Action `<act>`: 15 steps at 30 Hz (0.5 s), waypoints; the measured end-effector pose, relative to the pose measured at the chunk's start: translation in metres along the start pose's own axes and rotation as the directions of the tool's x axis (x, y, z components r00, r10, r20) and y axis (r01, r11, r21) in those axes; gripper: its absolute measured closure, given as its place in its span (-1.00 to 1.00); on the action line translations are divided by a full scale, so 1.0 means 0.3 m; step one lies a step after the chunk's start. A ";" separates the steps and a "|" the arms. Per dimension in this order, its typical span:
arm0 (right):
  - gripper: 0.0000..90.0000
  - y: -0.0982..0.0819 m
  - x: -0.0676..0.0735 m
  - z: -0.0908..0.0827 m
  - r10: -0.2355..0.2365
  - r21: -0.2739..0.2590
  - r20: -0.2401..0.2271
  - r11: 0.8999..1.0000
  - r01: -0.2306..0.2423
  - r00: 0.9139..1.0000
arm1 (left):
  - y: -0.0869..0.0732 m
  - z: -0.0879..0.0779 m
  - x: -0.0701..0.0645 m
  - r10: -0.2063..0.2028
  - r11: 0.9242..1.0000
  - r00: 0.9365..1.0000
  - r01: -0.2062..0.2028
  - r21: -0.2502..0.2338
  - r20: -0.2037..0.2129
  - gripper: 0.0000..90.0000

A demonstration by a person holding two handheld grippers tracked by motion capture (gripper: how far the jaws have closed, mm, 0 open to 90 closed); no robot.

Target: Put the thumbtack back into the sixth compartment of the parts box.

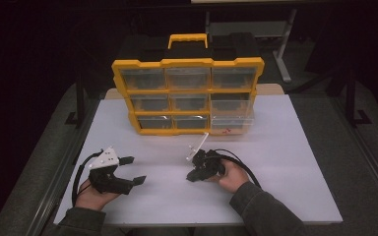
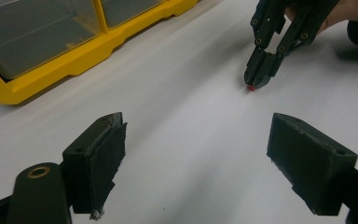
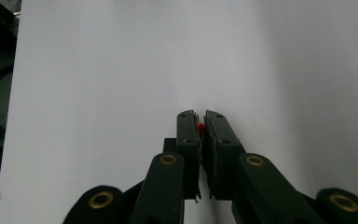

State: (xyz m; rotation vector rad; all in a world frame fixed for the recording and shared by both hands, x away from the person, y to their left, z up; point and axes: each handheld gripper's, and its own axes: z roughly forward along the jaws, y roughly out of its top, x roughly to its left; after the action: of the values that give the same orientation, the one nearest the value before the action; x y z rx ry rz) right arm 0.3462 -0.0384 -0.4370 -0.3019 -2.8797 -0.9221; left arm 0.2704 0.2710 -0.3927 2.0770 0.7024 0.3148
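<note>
Right hand-held gripper pinches a small red piece (tips on the table).

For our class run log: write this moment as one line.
right tongs: shut on small red piece | left tongs: open, idle | organiser case: upright

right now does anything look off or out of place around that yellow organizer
One drawer stands out: the lower right drawer of the yellow organizer juts forward of the others, with small red bits inside. The right gripper pinches a tiny red piece at the white table. Nothing looks spilled or broken.
</note>
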 end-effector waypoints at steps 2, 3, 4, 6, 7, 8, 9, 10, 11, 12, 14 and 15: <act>0.87 0.000 -0.002 0.000 0.000 -0.001 -0.003 1.000 0.000 1.000 | -0.001 -0.001 0.001 0.000 1.000 1.000 0.000 0.004 -0.001 -0.58; 0.87 0.002 -0.001 -0.002 -0.001 0.001 0.001 1.000 0.001 1.000 | -0.001 -0.002 0.002 0.002 1.000 1.000 -0.002 0.006 -0.002 -0.58; 0.87 0.002 -0.002 -0.003 -0.001 -0.001 0.001 1.000 0.001 1.000 | -0.001 -0.003 0.001 -0.002 1.000 1.000 0.002 0.004 -0.002 -0.58; 0.87 0.002 0.000 -0.008 0.008 -0.002 0.001 1.000 -0.008 1.000 | 0.000 -0.003 0.000 -0.001 1.000 1.000 0.001 0.000 -0.001 -0.58; 0.87 0.003 0.000 -0.011 0.009 -0.004 0.001 1.000 -0.009 1.000 | 0.001 -0.003 -0.001 -0.003 1.000 1.000 0.003 0.000 -0.001 -0.58; 0.87 0.004 -0.001 -0.016 0.004 -0.006 0.002 1.000 -0.004 1.000 | 0.001 -0.002 -0.001 -0.002 1.000 1.000 0.002 -0.001 0.000 -0.58; 0.87 0.004 -0.002 -0.019 0.003 -0.010 0.003 1.000 -0.003 1.000 | 0.000 -0.002 0.000 -0.001 1.000 1.000 0.001 0.001 -0.001 -0.58; 0.87 0.005 -0.002 -0.022 0.011 -0.010 -0.001 1.000 -0.011 1.000 | -0.001 -0.002 0.000 -0.001 1.000 1.000 0.001 0.002 -0.001 -0.58; 0.87 0.007 -0.003 -0.026 0.014 -0.009 -0.001 1.000 -0.014 1.000 | -0.001 -0.002 0.001 0.000 1.000 1.000 0.000 0.004 -0.001 -0.58; 0.87 0.007 -0.005 -0.028 0.007 -0.012 0.001 1.000 -0.007 1.000 | -0.001 -0.002 0.001 0.000 1.000 1.000 0.000 0.004 0.000 -0.58; 0.87 0.007 -0.007 -0.037 0.014 -0.018 0.000 1.000 -0.014 1.000 | 0.000 -0.001 0.000 -0.001 1.000 1.000 0.001 0.000 0.001 -0.58; 0.87 0.007 -0.008 -0.041 0.018 -0.021 0.000 1.000 -0.018 1.000 | 0.000 -0.001 0.000 -0.001 1.000 1.000 0.001 -0.001 0.001 -0.58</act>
State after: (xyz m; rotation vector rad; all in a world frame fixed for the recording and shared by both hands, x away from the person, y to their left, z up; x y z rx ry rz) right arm 0.3494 -0.0442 -0.4263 -0.3288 -2.8640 -0.9506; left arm 0.2703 0.2711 -0.3925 2.0755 0.7028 0.3138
